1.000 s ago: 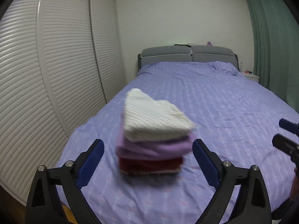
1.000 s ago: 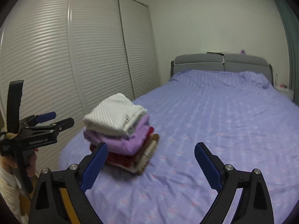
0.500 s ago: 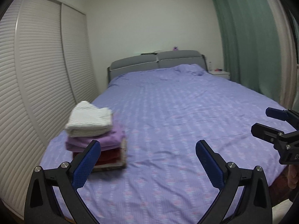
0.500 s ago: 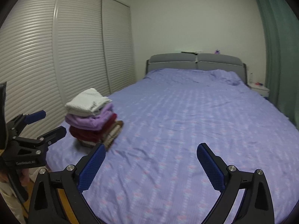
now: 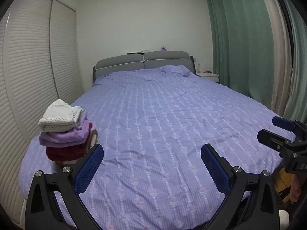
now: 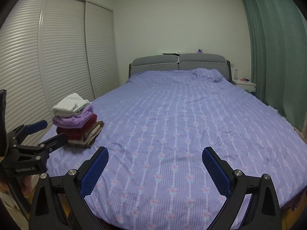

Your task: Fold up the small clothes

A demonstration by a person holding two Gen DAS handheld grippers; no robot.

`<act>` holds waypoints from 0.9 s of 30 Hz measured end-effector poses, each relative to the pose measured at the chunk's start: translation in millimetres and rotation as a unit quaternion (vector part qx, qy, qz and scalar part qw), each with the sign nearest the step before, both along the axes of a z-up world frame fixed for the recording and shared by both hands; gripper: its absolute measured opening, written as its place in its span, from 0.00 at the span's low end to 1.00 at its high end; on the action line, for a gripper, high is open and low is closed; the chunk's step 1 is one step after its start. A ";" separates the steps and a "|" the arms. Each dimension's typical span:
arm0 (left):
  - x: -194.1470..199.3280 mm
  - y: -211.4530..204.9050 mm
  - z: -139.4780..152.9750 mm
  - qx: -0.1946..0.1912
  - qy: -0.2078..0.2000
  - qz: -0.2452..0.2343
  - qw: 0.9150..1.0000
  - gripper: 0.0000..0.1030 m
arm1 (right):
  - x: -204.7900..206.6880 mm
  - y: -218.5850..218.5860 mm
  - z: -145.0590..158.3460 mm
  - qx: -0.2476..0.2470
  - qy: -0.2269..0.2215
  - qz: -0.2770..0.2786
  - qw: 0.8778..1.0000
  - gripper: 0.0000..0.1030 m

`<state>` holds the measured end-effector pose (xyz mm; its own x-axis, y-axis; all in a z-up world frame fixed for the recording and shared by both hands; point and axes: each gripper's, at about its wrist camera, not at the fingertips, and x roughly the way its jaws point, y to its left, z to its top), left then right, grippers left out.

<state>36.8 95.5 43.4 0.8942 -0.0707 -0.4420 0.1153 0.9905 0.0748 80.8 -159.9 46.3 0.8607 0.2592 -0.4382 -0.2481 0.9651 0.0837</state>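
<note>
Both grippers' jaws wide, empty

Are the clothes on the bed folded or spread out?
Folded. The clothes sit in one neat stack near the bed corner: white on top, then purple, dark red, brown.

Lilac bed [image 5: 163, 124] (green curtains [image 5: 239, 48] beside)

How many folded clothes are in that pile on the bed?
4, stacked by the wardrobe: white one on top, then purple, dark red, brown-and-cream lowest. More may be hidden.
</note>
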 end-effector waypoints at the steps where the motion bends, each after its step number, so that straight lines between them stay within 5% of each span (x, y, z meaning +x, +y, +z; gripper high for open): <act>1: -0.4 -3.5 -0.6 0.000 0.000 -0.003 1.000 1.00 | -2.9 -4.3 -0.7 0.001 -0.002 -0.003 1.000 0.96; 27: -12.5 -25.8 0.5 -0.006 0.002 -0.028 1.000 1.00 | -11.4 -29.9 -12.8 0.022 0.012 -0.019 0.999 0.96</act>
<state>24.3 69.8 43.9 0.8868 -0.1272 -0.4442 0.1718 0.9832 0.0615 69.4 -189.8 33.5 0.8598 0.2455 -0.4477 -0.2080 0.9692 0.1320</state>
